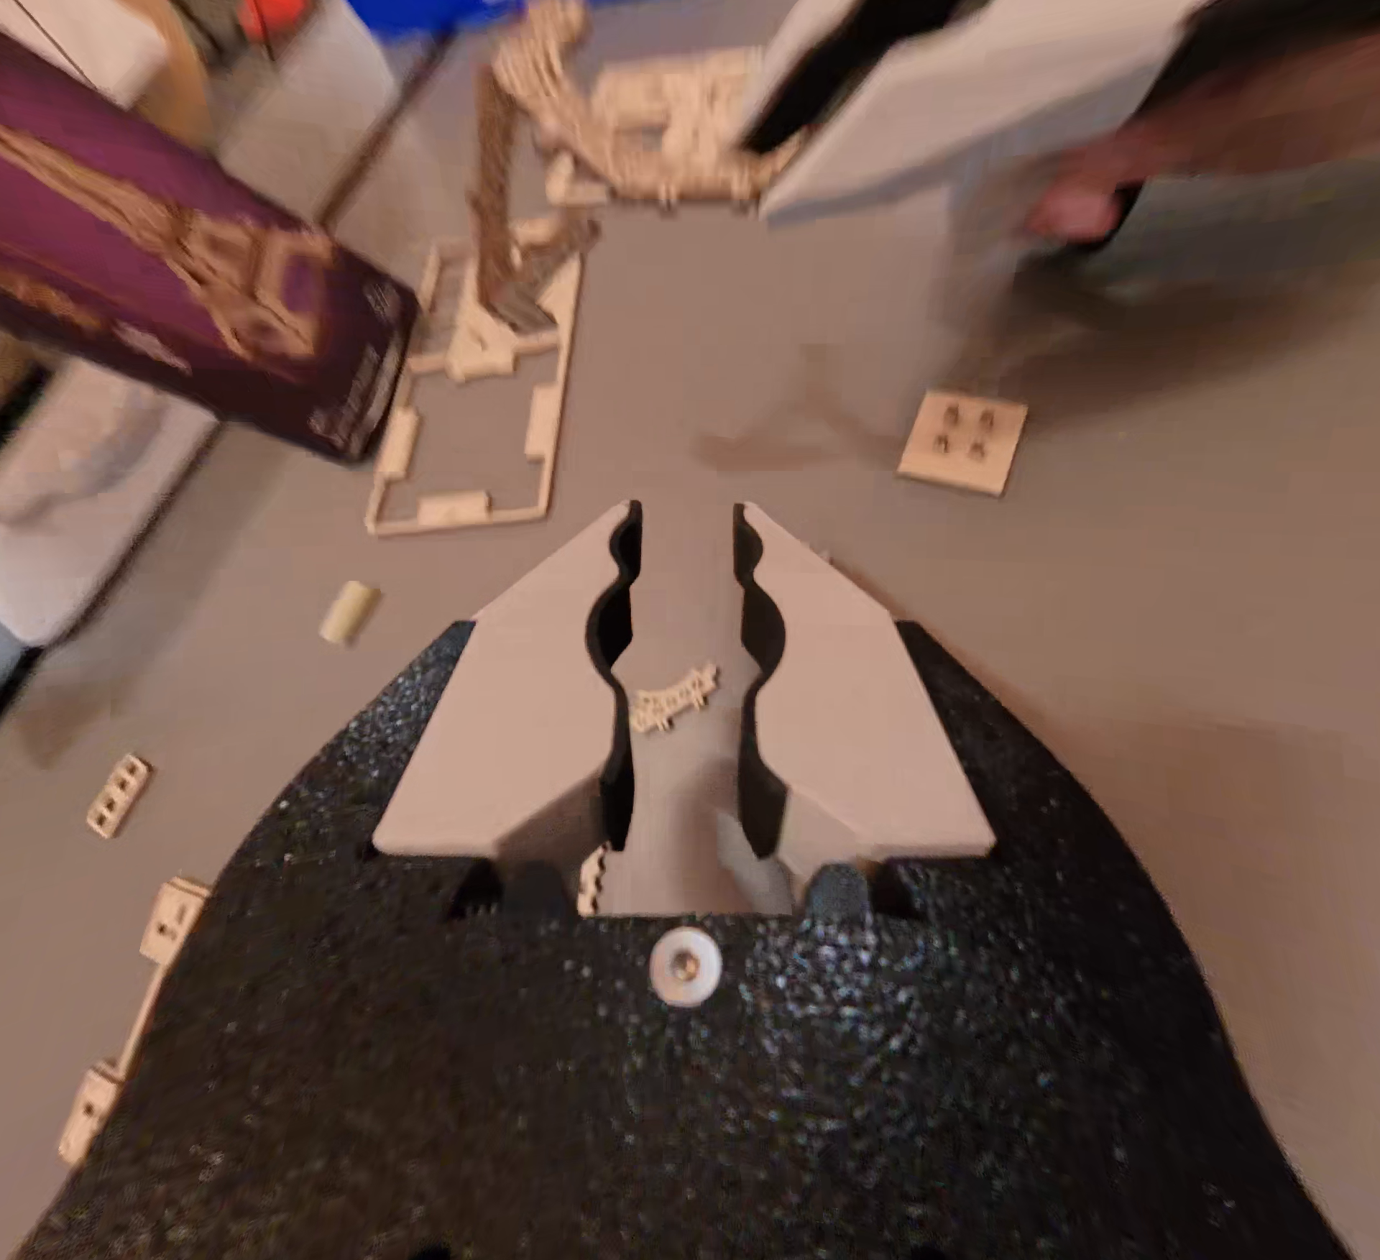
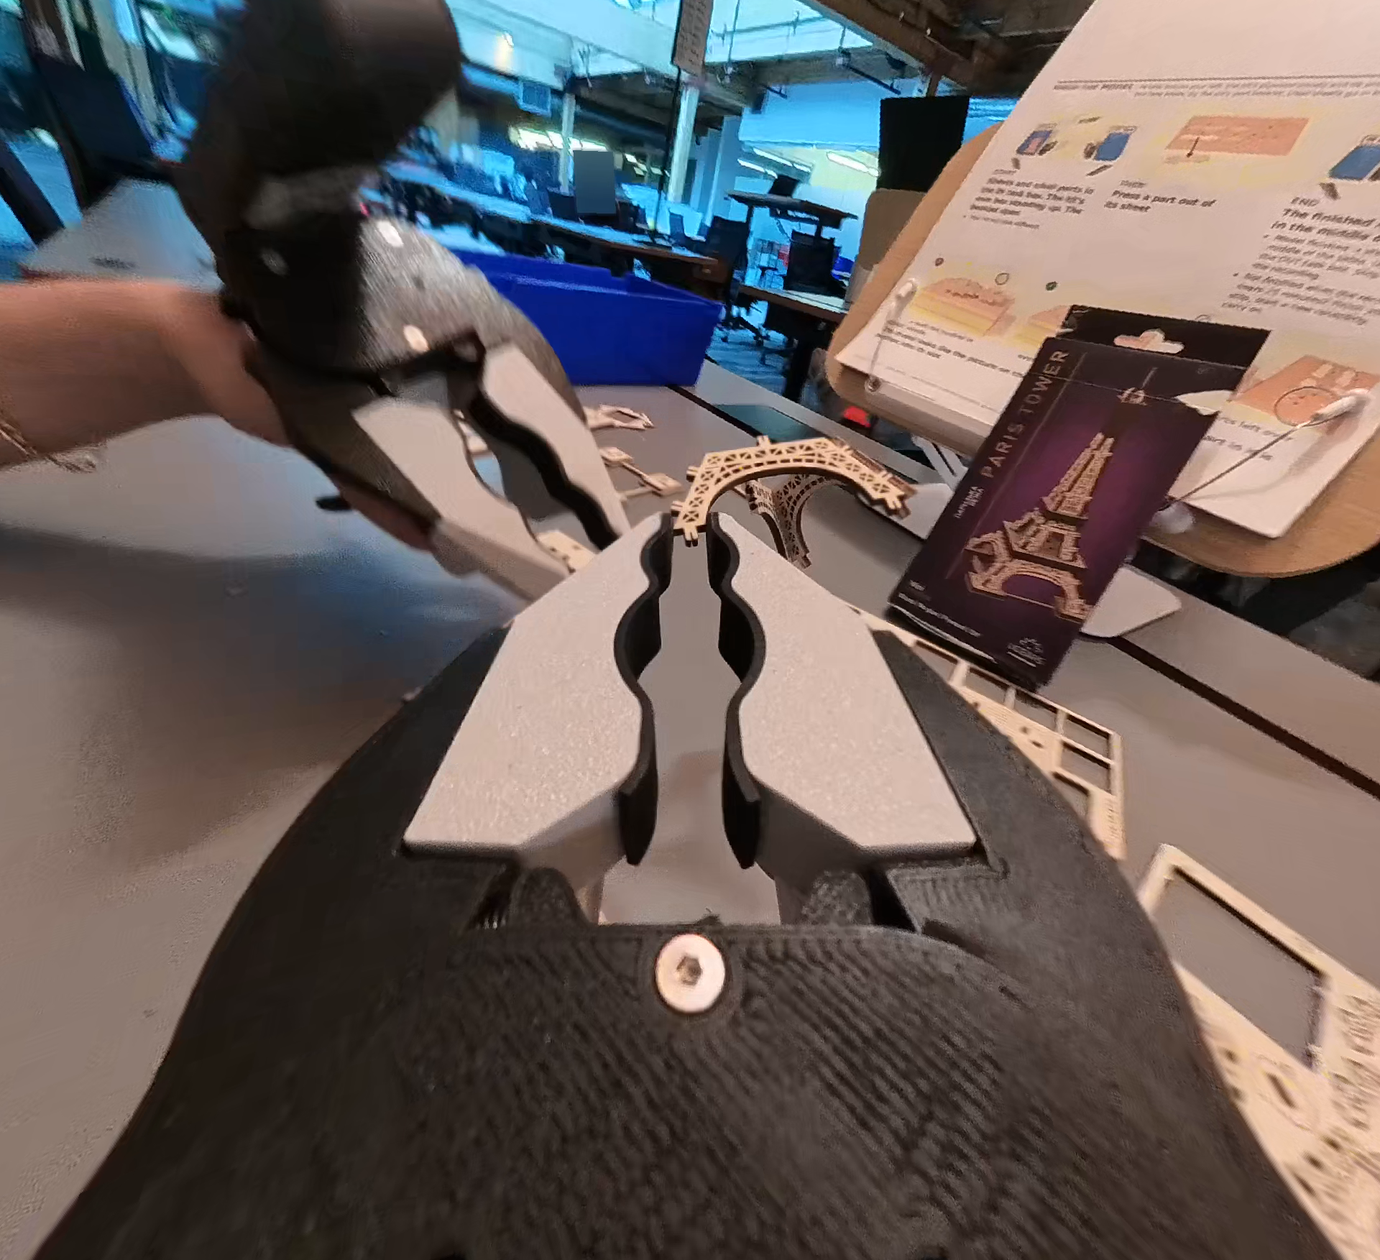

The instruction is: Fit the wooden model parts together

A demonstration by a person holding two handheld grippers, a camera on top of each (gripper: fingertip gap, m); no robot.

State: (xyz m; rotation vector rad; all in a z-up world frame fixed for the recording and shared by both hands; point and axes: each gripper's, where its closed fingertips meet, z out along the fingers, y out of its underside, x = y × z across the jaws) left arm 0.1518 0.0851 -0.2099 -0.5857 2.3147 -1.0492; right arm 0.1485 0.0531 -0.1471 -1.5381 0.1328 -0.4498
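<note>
Left claw (image 1: 687, 515) is held low over the grey tabletop (image 1: 1120, 627), jaws parted and empty; a small lattice strip (image 1: 674, 695) is seen on the surface between them. A square slotted plate (image 1: 963, 441) lies to the right, apart.

Right claw (image 2: 698, 528) is clenched on the foot of the arched lattice base piece (image 2: 791, 477), which is held just above the tabletop. The purple kit box (image 2: 1045, 515) stands further right.

Risk, judged: the arch is gripped only at one thin tip, so twisting or snapping is likely if it is pressed into a mate.

Pose: the left tool is tilted down steeply, the right kept nearly level
</note>
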